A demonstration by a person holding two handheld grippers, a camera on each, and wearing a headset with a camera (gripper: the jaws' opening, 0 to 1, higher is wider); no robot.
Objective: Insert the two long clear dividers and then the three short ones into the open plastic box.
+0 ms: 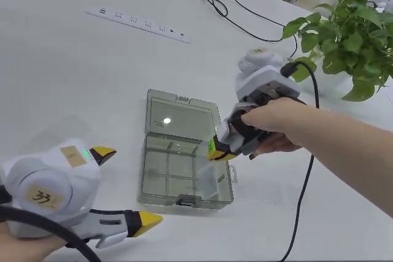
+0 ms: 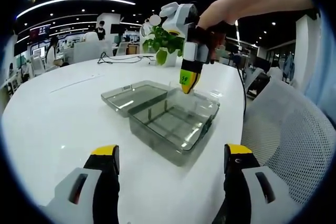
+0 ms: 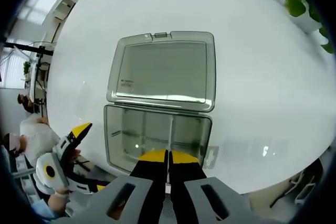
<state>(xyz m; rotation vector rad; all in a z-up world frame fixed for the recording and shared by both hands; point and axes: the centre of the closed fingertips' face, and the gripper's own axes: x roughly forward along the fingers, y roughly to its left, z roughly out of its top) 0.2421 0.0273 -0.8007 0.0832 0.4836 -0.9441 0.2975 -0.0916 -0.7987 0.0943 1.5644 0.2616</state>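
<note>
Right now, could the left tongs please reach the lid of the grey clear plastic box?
Probably yes: the open left tongs face the lid across bare white table, and the right tongs are at the box's other side.

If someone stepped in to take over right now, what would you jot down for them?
Left tool: open, empty, short of the plastic box.
Right tool: shut on a clear divider, held upright inside the box.
Lid lies open, flat on the table.
Done: some dividers already stand in the box; count unclear.
Left: seat this one, then any that remain.
</note>
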